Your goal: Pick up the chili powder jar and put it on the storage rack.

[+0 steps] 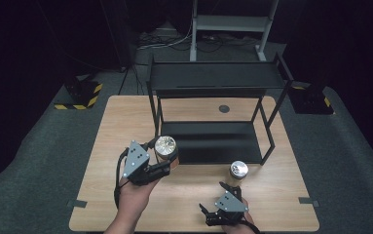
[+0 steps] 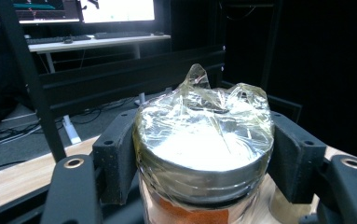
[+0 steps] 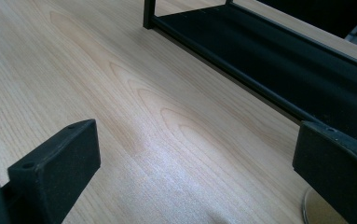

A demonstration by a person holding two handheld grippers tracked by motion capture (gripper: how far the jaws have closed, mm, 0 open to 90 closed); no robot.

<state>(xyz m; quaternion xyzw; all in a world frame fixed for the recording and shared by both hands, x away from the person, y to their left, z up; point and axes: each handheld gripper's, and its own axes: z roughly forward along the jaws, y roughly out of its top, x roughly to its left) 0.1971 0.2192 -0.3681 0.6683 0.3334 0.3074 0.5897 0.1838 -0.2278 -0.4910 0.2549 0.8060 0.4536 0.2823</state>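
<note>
Holding a jar in the left gripper, jaws clamped on either side just under the silver lid. The jar sits at the front left corner of the black rack, at the edge of its lower shelf; can't tell whether it rests on the desk or is lifted. In the left gripper view, crumpled clear film covers the lid and orange contents show below it, with the jar's base cut off by the frame.

Right gripper is low at the front edge of the desk, jaws wide apart with bare wood between them. A second jar with a silver lid stands just ahead of it, in front of the rack. In the right gripper view a round rim peeks out beside the right-hand jaw, mostly hidden.
</note>
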